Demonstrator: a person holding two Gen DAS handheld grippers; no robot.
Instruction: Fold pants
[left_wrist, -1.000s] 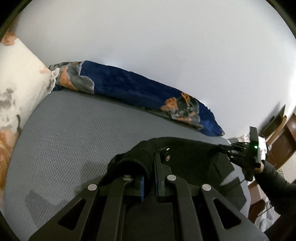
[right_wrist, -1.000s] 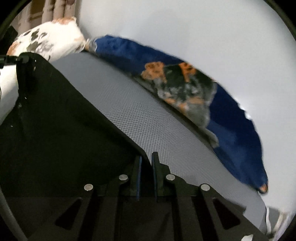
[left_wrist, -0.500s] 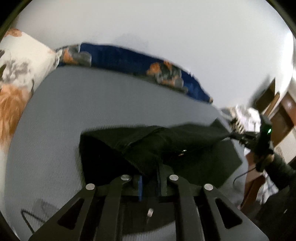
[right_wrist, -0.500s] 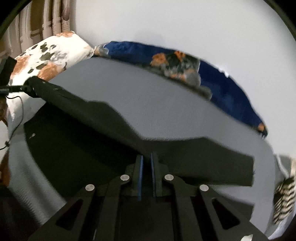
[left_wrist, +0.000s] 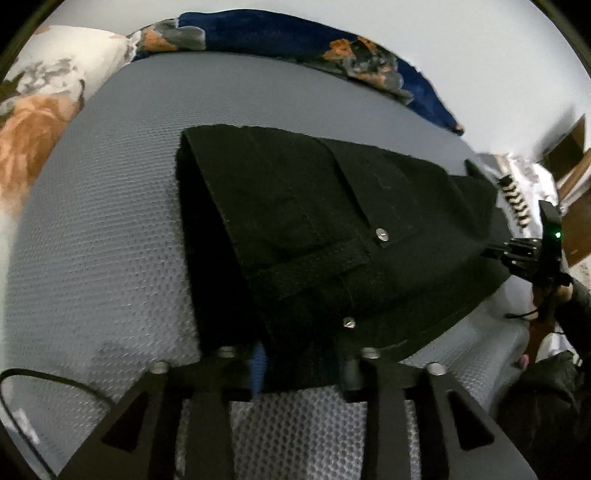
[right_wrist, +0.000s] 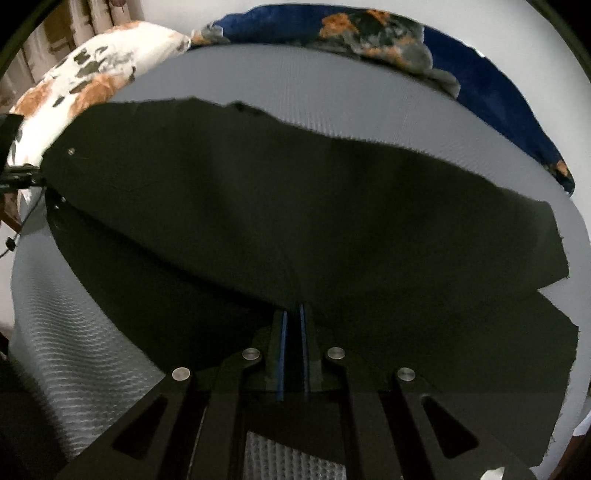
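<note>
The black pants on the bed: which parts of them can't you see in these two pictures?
- Left wrist view: the pants' near edge lies behind the open left tool.
- Right wrist view: the fabric clamped in the right tool is hidden by its fingers.
- Both views: the underside rests unseen on the grey bed.

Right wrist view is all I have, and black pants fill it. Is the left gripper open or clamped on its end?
Observer: Open. The left gripper has just been opening its jaws; the pants edge lies between them, unpinched.
Operator: Which end is that?
Observer: The waist end; two metal buttons show there.
Operator: Anything nearby to snag?
Observer: A black cable loops over the grey mattress left of that gripper, apart from the pants.
</note>
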